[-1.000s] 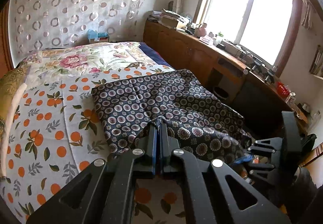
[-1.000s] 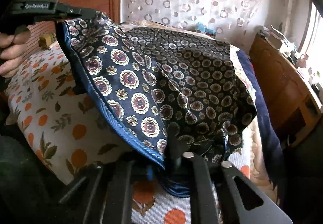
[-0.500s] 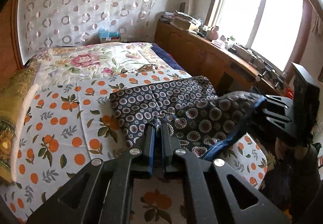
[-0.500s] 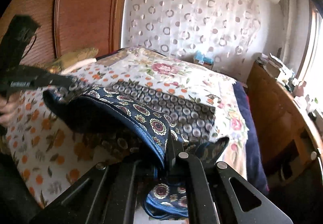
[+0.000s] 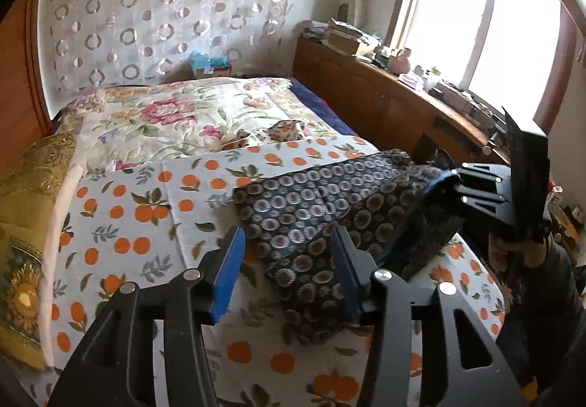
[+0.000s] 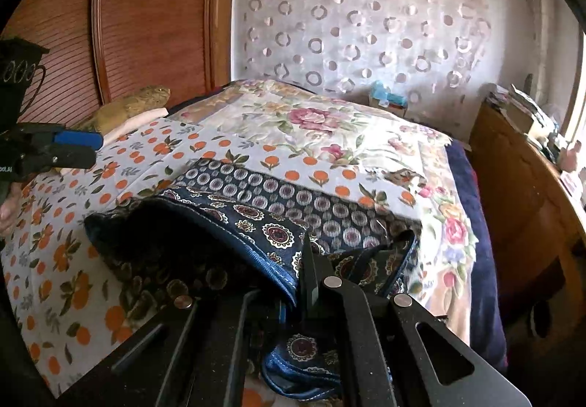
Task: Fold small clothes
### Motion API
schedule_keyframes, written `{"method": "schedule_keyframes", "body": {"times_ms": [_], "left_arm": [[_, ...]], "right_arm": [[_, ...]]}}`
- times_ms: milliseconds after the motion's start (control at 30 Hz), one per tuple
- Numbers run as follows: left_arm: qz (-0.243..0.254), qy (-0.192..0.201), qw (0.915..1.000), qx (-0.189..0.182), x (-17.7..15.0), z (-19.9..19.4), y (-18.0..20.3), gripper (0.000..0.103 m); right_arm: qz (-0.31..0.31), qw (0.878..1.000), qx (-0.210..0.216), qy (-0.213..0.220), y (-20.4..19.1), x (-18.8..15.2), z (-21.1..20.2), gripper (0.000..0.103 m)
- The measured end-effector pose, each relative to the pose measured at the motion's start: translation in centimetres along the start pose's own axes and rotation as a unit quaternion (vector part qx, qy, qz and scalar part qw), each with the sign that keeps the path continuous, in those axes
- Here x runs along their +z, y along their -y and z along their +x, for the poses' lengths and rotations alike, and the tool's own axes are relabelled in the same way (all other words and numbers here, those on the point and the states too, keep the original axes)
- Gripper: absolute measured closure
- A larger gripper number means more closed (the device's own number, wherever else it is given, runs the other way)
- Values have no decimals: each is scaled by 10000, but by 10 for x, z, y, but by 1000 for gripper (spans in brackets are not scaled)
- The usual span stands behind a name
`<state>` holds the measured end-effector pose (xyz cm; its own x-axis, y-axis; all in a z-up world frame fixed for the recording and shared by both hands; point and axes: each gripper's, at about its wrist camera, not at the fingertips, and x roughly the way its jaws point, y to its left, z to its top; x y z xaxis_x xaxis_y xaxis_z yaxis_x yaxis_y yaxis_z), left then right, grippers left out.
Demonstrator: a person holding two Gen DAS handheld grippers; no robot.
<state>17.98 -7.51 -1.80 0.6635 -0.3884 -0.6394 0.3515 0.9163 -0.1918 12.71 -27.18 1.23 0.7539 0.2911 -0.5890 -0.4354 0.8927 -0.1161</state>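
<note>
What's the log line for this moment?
left tool: open, off cloth | right tool: shut on shorts hem | shorts: partly folded on bed

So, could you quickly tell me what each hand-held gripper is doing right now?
Left hand-held gripper: open, holding nothing, above the patterned garment.
Right hand-held gripper: closed on the garment's blue-trimmed edge.

Left gripper [image 5: 289, 260] now spread, patterned garment [image 5: 329, 209] released (folded over itself), right gripper [image 6: 296, 282] lower.

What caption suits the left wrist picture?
Left gripper open above dark patterned shorts on the orange-print bedspread; right gripper pinches their edge.
</note>
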Motion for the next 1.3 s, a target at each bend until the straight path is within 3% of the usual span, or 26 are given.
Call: {"method": "schedule_keyframes", "body": {"times_ms": [333,400,433,500,567,867,1067,1300], "left_arm": [[-109,-267,9996,-55,3,24,-31,52],[-78,-331,9994,-111,2,30,-31,37],[-72,-343,9992,-171,1,33,-31,34],[-66,-396,9989,-234,2,39,-30,34],[-48,-432,9988,-224,2,44,-29,33],[83,-659,9977,-133,10,72,-33,33],[46,-875,9962,-32,20,100,-45,33],[-126,-1037,9945,-55,22,124,-56,33]], "right_arm": [[315,9981,12,-524,26,20,55,98],[390,9979,2,-509,29,27,60,85],[417,9979,-39,-493,31,31,61,81],[503,9978,-169,-396,35,39,61,60],[637,9972,-316,-239,42,46,55,52],[784,9941,-750,23,47,36,14,43],[949,9911,-826,-433,47,3,21,41],[1263,9869,-632,-778,60,-7,48,41]]}}
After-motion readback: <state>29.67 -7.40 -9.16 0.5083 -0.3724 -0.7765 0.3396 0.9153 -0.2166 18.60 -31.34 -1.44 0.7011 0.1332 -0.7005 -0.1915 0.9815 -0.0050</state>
